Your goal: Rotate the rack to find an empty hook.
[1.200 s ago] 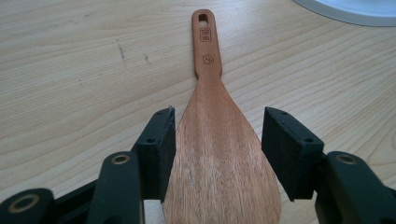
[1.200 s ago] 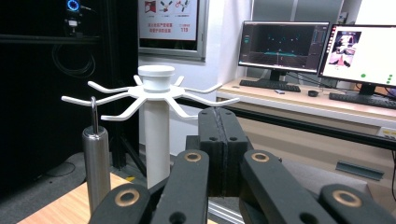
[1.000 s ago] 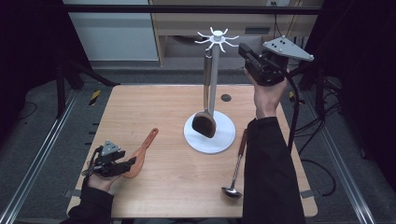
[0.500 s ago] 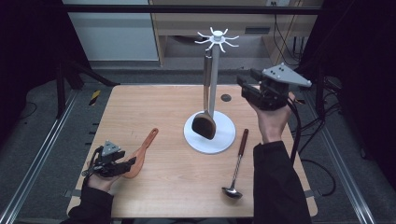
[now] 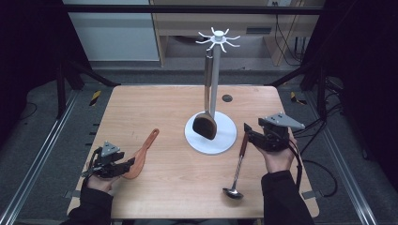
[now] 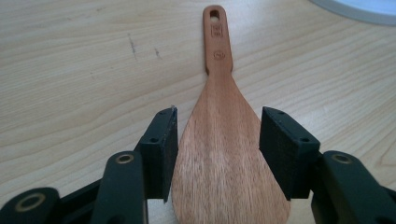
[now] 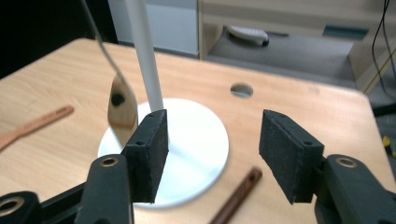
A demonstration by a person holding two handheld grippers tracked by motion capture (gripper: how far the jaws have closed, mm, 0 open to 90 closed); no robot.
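Spatula (image 6: 224,154), wooden and reddish, lies flat near the tabletop's (image 5: 164,192) near left corner, its broad blade toward the person and its handle angled away toward the middle. The left gripper (image 5: 123,165) rests low at that corner with the blade between its jaws; they have just been closing a little, and in the left gripper view the left pad sits at the blade's edge while the right pad stands just clear of it, so the blade is straddled rather than pinched. Ladle (image 5: 237,172) lies toward the near right, its metal bowl close to the near edge and its dark brown handle running away toward the stand's base. The right gripper (image 5: 247,132) hangs just over the far end of that handle, held in a hand coming in from the near right; its jaws have just been opening and now stand wide apart with nothing between them. Beyond, near the tabletop's middle, a white stand (image 5: 210,136) with a round base and upright pole carries a dark turner (image 5: 205,125) hanging from its hooked top, the blade just above the base. A small round hole (image 5: 227,98) lies toward the far edge.
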